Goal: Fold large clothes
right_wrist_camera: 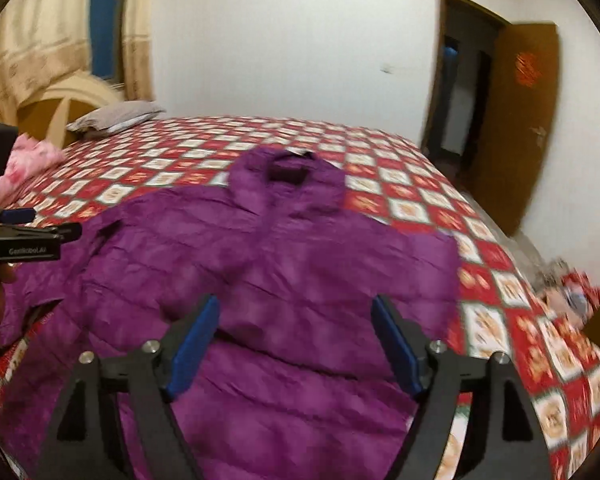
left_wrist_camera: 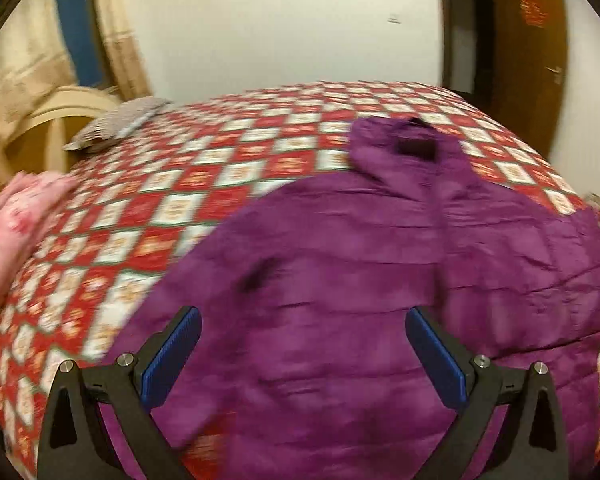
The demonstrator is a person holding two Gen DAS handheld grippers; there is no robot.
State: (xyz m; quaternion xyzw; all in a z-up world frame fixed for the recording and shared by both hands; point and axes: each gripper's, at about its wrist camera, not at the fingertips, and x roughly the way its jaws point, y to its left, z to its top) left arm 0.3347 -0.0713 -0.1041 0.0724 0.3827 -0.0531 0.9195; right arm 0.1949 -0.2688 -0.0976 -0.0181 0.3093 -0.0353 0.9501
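A purple quilted jacket [left_wrist_camera: 360, 264] lies spread on the bed, collar toward the far side, with a sleeve folded in over its body. My left gripper [left_wrist_camera: 302, 322] hovers above the jacket's lower half, jaws wide apart with nothing between the blue pads [left_wrist_camera: 172, 354]. In the right wrist view the same jacket [right_wrist_camera: 268, 264] fills the middle. My right gripper [right_wrist_camera: 296, 314] stands open over its front, no fabric pinched between its fingers [right_wrist_camera: 396, 348]. The body of the left-hand gripper shows at that view's left edge.
The bed carries a red and white checked cover [right_wrist_camera: 400, 192]. A pink folded cloth [left_wrist_camera: 16, 220] and a grey pillow [left_wrist_camera: 116, 122] lie near the headboard [right_wrist_camera: 68, 100]. A brown door [right_wrist_camera: 520, 120] stands open at the right. Loose items [right_wrist_camera: 568, 288] sit past the bed's right edge.
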